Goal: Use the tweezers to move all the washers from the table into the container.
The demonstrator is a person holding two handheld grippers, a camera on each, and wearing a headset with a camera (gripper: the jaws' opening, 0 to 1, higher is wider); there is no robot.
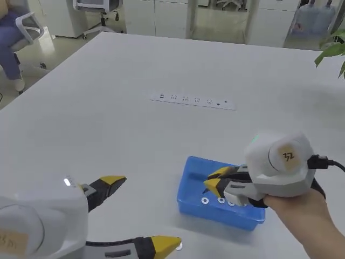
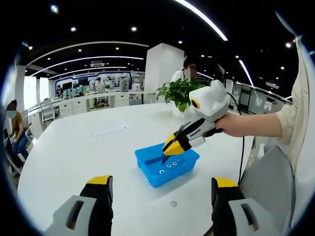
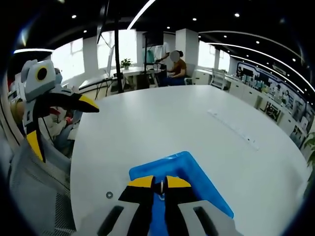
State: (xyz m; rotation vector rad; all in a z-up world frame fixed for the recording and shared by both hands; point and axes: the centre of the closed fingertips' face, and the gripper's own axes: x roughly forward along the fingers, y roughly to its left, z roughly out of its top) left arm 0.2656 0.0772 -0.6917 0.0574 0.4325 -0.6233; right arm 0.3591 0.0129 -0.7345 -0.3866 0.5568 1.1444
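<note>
Washers are lying inside the blue container. One more washer is lying on the table just outside the container's near wall, beside the left gripper, which is gaping empty. The right gripper is clenching the tweezers above the container.

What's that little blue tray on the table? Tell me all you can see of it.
The blue container is a shallow, open rectangular tray, plastic by its look, resting flat on the white table. Several small metal washers lie in a row on its floor. The right gripper, shut on tweezers, hangs over it, tips pointing inside.
</note>
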